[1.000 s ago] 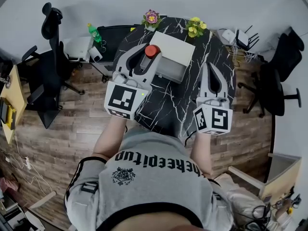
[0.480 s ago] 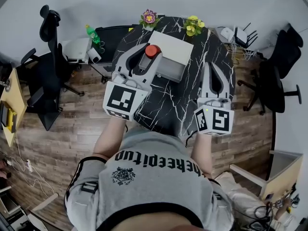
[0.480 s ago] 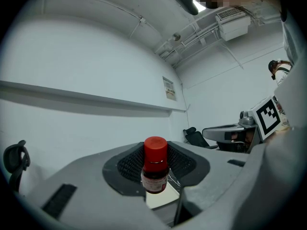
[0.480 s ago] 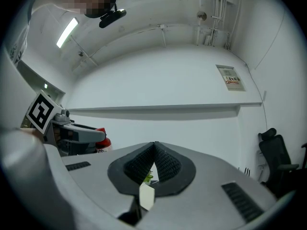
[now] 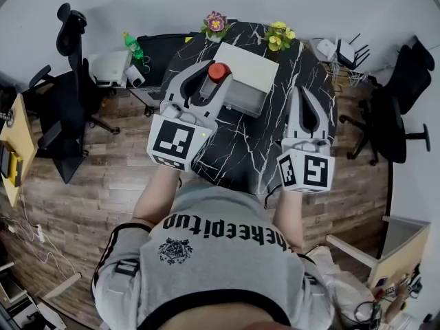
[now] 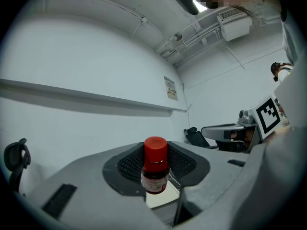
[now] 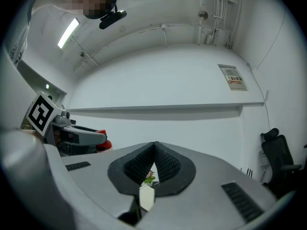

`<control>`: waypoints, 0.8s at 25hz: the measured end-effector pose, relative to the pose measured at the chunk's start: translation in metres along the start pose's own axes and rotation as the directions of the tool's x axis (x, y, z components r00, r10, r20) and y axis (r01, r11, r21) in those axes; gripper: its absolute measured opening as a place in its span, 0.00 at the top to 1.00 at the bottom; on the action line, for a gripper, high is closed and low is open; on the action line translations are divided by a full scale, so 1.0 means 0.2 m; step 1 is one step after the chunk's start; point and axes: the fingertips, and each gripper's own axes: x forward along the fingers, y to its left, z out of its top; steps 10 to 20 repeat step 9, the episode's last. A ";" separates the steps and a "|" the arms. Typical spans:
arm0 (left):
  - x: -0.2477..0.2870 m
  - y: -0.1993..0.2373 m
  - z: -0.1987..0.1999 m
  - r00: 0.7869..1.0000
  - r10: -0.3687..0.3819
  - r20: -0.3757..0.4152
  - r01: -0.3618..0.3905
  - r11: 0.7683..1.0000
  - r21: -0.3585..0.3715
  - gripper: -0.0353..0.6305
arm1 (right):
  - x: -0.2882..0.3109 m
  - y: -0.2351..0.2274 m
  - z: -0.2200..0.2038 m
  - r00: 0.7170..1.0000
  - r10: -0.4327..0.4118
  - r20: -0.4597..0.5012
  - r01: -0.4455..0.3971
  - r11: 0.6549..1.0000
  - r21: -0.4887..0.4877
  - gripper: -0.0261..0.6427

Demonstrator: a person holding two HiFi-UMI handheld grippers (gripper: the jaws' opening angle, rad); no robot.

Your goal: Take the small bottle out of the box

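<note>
A small dark bottle with a red cap (image 5: 218,71) stands upright between the jaws of my left gripper (image 5: 210,78), which is shut on it. In the left gripper view the bottle (image 6: 155,169) hangs in the air, the pads pressing its sides. The bottle is over the near left corner of the white box (image 5: 251,71) on the black marble table (image 5: 254,150). To the right of the box my right gripper (image 5: 301,98) is held level, its jaws shut tip to tip with nothing in them (image 7: 153,164).
Two flower pots (image 5: 216,26) (image 5: 278,38) stand at the table's far edge. Black office chairs are on the wooden floor at left (image 5: 69,102) and right (image 5: 395,108). A green bottle (image 5: 134,47) stands on a side unit at the back left.
</note>
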 end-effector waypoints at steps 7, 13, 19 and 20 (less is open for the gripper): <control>-0.01 0.03 0.00 1.000 0.013 0.001 -0.013 1.000 -0.003 0.74 | 0.03 0.03 -0.01 1.000 0.017 0.000 -0.017 1.000 0.005 0.96; -0.01 0.03 -0.01 1.000 0.014 -0.001 -0.014 1.000 -0.002 0.74 | 0.03 0.03 -0.02 1.000 0.013 0.003 -0.013 1.000 0.014 0.96; -0.01 0.03 -0.01 1.000 0.014 -0.001 -0.014 1.000 -0.002 0.74 | 0.03 0.03 -0.02 1.000 0.013 0.003 -0.013 1.000 0.014 0.96; -0.01 0.03 -0.01 1.000 0.014 -0.001 -0.014 1.000 -0.002 0.74 | 0.03 0.03 -0.02 1.000 0.013 0.003 -0.013 1.000 0.014 0.96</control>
